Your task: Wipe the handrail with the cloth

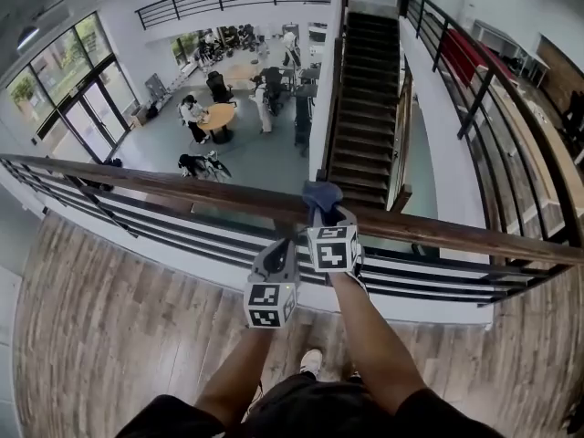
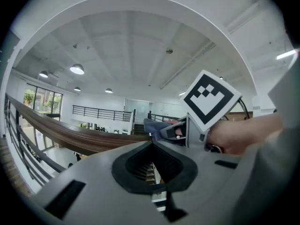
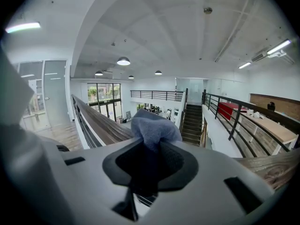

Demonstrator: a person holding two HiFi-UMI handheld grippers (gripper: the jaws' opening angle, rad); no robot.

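1. From the head view, the person stands on the wood floor [image 1: 91,336] of an upper landing. The right gripper [image 1: 321,213] is up against the wooden handrail [image 1: 182,188]. A blue cloth [image 1: 321,192] is bunched on top of the rail at the claw's tip.
2. Only the right gripper view shows the grip itself. The claw is clamped on the cloth, which puffs out above the dark pads, and the rail runs off to the left behind it.
3. The left gripper [image 1: 276,246] sits just beside the right one, on the person's side of the rail and a little lower. The head view shows only its back and marker cube.
4. The left gripper view settles its state. The claw is closed with nothing in it, and a strip of stairs shows through the hollow between the pads.
5. That same view catches the right gripper from the side, with its marker cube, the hand [image 2: 239,135] behind it and the cloth lying on the rail.
6. The head view alone takes in the staircase [image 1: 365,108] and the lower hall, where people sit near a round tabletop [image 1: 219,115].
7. Hard to make out:
   - No view shows whether the left claw touches the railing bars.
   - The underside of the cloth against the wood is hidden.
   - The people below are too small for detail.
   - The person's feet are mostly cut off, with one shoe [image 1: 311,363] showing.
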